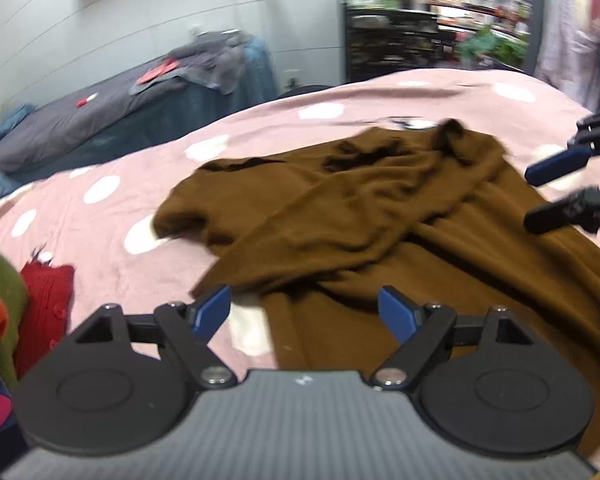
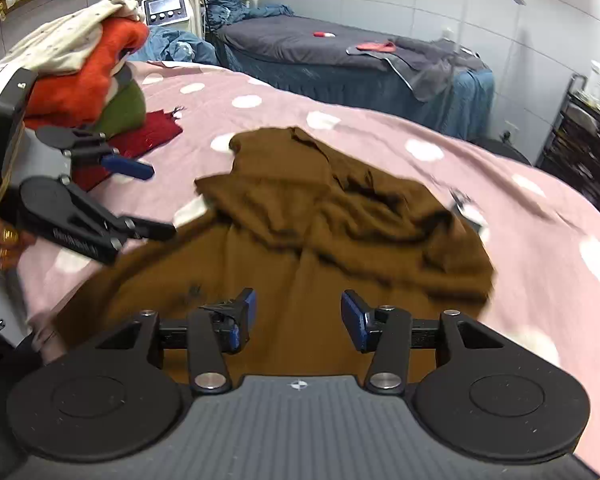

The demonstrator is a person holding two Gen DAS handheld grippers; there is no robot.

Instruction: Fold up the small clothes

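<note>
A brown garment (image 1: 340,216) lies rumpled on the pink dotted bedspread (image 1: 100,208), with a sleeve folded across its body. In the left wrist view my left gripper (image 1: 304,312) hovers open over the garment's near edge, nothing between its blue pads. My right gripper (image 1: 534,200) shows at the right edge, open above the cloth. In the right wrist view the brown garment (image 2: 320,216) fills the middle, and my right gripper (image 2: 298,316) stands open over its near part. My left gripper (image 2: 160,204) comes in from the left, open, held by a hand with rings (image 2: 8,240).
A pile of folded clothes (image 2: 88,76) in orange, green and cream sits at the bedspread's left, with a red knit (image 2: 148,132) beside it. A second bed with grey cover (image 2: 300,44) stands behind. A dark shelf (image 2: 580,148) is at the right.
</note>
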